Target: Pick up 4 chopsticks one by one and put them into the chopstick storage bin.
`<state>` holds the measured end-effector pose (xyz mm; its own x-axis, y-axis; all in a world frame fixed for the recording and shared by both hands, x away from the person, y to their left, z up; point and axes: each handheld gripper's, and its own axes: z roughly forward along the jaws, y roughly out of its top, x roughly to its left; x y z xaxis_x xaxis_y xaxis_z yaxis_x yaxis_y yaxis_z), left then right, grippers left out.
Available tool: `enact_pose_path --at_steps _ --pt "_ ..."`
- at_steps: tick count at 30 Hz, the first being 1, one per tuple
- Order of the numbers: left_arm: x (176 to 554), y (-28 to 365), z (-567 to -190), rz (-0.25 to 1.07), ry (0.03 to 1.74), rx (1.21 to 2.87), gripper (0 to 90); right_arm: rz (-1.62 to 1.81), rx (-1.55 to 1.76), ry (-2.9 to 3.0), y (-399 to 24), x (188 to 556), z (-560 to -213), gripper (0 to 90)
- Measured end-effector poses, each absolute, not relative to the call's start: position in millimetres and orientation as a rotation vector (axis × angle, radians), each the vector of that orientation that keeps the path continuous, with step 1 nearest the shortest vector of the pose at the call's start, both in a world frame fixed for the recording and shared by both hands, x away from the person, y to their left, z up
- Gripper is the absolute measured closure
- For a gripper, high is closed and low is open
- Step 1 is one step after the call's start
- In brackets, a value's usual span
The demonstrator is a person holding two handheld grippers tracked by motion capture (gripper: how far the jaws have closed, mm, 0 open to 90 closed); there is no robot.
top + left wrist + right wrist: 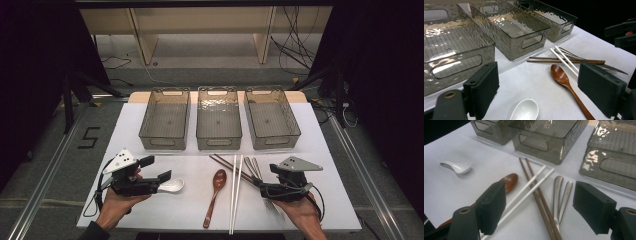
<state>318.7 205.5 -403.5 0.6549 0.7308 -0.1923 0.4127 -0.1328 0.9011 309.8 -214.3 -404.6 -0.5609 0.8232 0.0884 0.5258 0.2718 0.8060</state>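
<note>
Two grippers wait low over the white table (150, 210), and both have their jaws spread wide with nothing between them. The left gripper (161, 171) hangs right next to the little white soup spoon (172, 186). In the left gripper view, the bowl of that spoon (525, 110) sits just ahead of the jaws and a bit below them, in the gap between the two black pads. So the left hand is the near one for this spoon. The right gripper (264, 186) is well apart from it, over by the metal cutlery (560, 195).

In the high view the spoon lies sideways, with its bowl pointing toward the brown wooden spoon (215, 192) and its handle tucked under the left jaws. I think the jaws must come down a little and close across the spoon.

Close by lie the white chopsticks (235, 195) and the brown chopsticks (232, 166), crossing each other. Three clear bins (218, 145) stand in a row at the back, and nothing is in them.
</note>
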Motion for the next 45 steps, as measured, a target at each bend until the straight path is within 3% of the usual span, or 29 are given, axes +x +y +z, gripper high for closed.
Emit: enact_pose_path --at_steps 15,45 --pt "319 206 -404 0.352 0.928 1.764 16.6 0.964 1.222 2.454 -179 323 -414 39.5" --pt "319 206 -403 0.353 0.923 1.753 16.5 0.629 1.301 2.613 -138 349 -450 46.6"
